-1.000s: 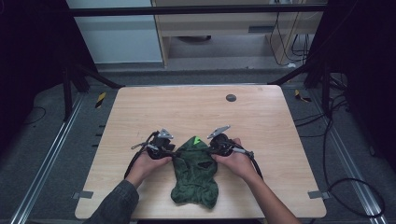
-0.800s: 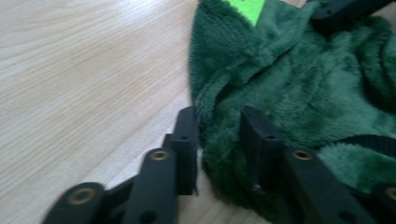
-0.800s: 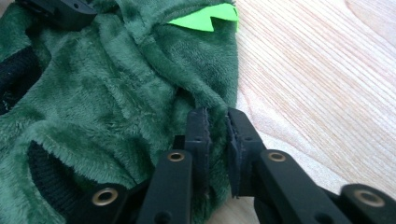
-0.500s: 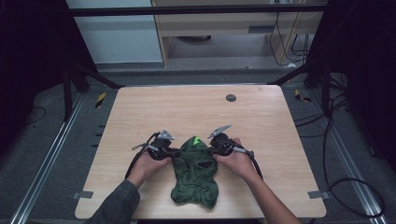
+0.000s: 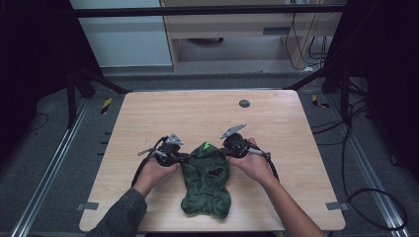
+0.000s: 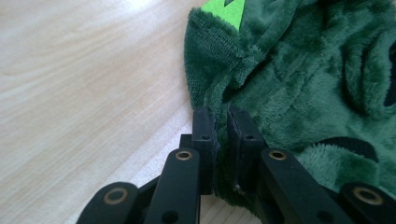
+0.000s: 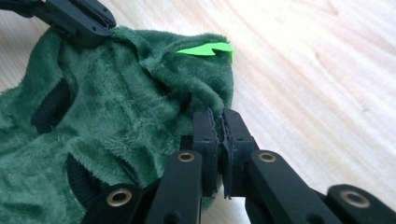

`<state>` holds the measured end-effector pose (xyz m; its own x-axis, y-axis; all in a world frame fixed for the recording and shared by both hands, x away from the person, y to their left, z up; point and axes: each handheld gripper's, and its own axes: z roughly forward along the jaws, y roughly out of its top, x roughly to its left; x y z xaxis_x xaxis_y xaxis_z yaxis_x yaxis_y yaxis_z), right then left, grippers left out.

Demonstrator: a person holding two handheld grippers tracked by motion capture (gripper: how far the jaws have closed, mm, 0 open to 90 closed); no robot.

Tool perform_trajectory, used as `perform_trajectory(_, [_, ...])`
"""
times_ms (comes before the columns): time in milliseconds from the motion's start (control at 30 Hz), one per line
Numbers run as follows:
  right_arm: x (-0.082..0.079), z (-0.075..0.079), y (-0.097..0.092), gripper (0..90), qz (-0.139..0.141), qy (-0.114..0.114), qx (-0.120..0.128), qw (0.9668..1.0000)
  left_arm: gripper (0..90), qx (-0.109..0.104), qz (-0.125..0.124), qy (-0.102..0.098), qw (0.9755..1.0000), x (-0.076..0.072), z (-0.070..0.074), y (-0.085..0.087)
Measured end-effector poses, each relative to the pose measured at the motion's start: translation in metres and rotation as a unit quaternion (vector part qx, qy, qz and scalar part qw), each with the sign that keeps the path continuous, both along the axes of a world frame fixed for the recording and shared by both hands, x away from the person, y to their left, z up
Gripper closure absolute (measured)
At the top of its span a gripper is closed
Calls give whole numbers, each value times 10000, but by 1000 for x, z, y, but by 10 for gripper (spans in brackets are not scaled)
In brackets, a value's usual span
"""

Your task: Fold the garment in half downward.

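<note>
Near the table's [image 5: 148,118] front edge, my left gripper [image 6: 222,126] and right gripper [image 7: 220,126] have just clamped the green fleece garment [image 5: 205,180]; next, I judge, lift evenly.

The fleece garment [image 5: 206,180] is dark green and plush, with a bright lime-green patch [image 5: 207,146] at its far end and black openings [image 6: 348,144] trimmed in black. Both the left gripper [image 6: 221,128] and the right gripper [image 7: 221,128] have black jaws with brass-coloured rivets. The table [image 5: 207,111] is pale wood with a light grain and a small dark round spot [image 5: 244,103] near its far edge.
</note>
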<state>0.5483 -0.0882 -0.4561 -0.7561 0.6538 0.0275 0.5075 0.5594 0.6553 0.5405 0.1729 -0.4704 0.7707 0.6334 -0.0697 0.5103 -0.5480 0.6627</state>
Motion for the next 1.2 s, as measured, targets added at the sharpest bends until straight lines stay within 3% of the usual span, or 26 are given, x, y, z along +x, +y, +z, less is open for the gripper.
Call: perform_trajectory(1200, [20, 51, 2, 858, 39, -457, 42, 9989, 824, 123, 6, -525, 9985, 22, 54, 1])
